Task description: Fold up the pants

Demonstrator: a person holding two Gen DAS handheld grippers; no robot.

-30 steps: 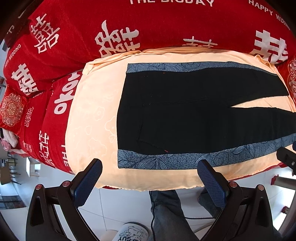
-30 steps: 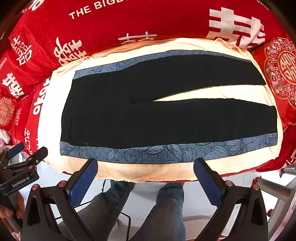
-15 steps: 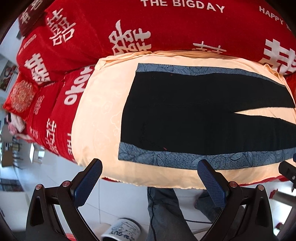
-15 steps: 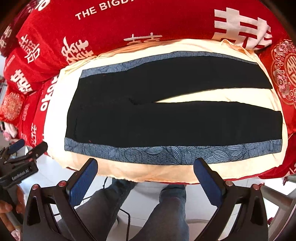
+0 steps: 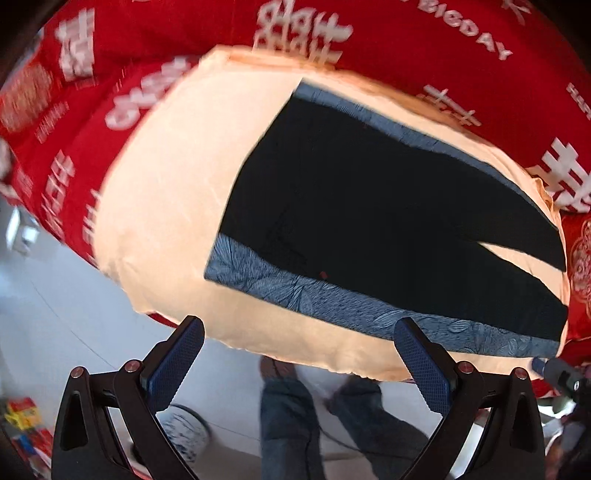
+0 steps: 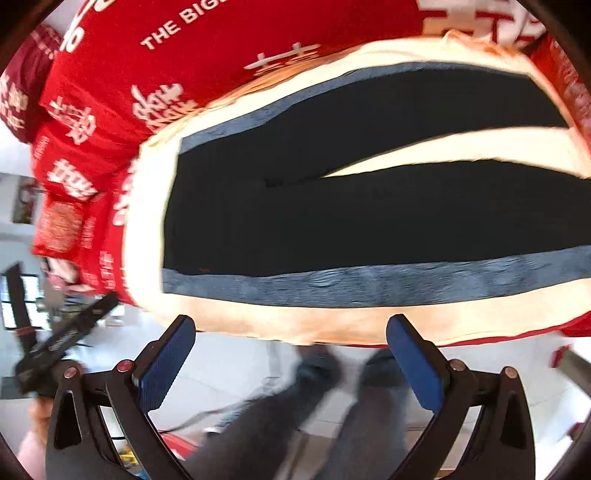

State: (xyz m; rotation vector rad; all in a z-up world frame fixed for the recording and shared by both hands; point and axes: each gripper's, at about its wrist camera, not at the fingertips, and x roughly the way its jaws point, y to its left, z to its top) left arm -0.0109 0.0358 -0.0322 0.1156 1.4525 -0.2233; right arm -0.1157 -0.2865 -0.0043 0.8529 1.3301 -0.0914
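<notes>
Black pants [image 5: 369, 206] with blue patterned side stripes lie flat on a peach cloth [image 5: 166, 184], waist to the left, legs spread to the right. They also show in the right wrist view [image 6: 332, 206]. My left gripper [image 5: 299, 363] is open and empty, held off the near edge of the cloth below the waist end. My right gripper [image 6: 291, 362] is open and empty, off the near edge below the near leg's stripe [image 6: 369, 286].
A red bedspread with white lettering [image 5: 406, 29] surrounds the peach cloth [image 6: 258, 321]. The person's legs [image 5: 291, 417] and the floor show below. The other gripper shows at the left edge of the right wrist view [image 6: 62, 343].
Both views have tilted and moved closer to the bed. The left view swung toward the waist end; the pants themselves have not moved. Both grippers stay open.
</notes>
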